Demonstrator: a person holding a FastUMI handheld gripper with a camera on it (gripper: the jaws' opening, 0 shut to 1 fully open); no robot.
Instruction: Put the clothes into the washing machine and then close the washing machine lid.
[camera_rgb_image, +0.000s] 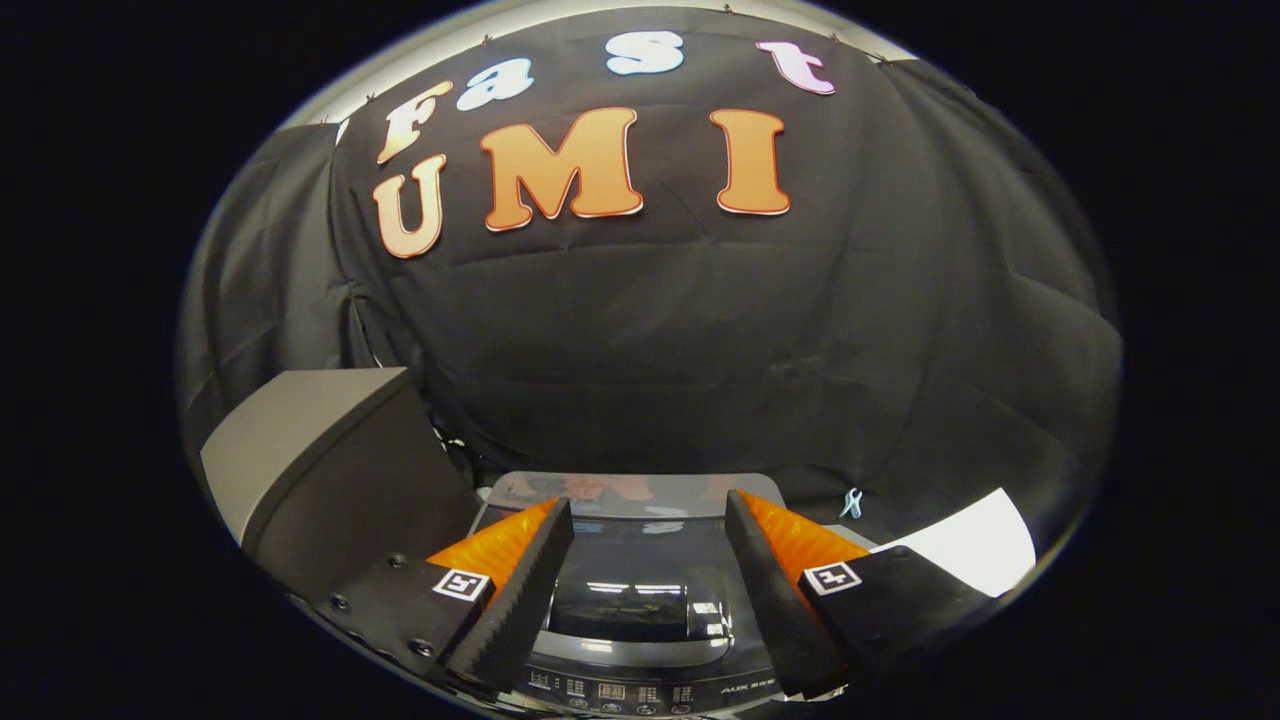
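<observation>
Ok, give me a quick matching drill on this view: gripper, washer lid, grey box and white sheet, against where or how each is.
1 gripper
2 washer lid
3 grey box
4 white sheet

a dark, glossy, between the jaws
b left of the jaws
c open, holding nothing
d right of the jaws

Pairs: 1-c, 2-a, 3-b, 4-d

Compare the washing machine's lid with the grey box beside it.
The lid is dark, glossy and reflective, lying shut and flat between the open tongs; the grey box is matte, plain and stands taller, off to the side beyond one finger. The lid sits above a control panel; the box shows none.
</observation>
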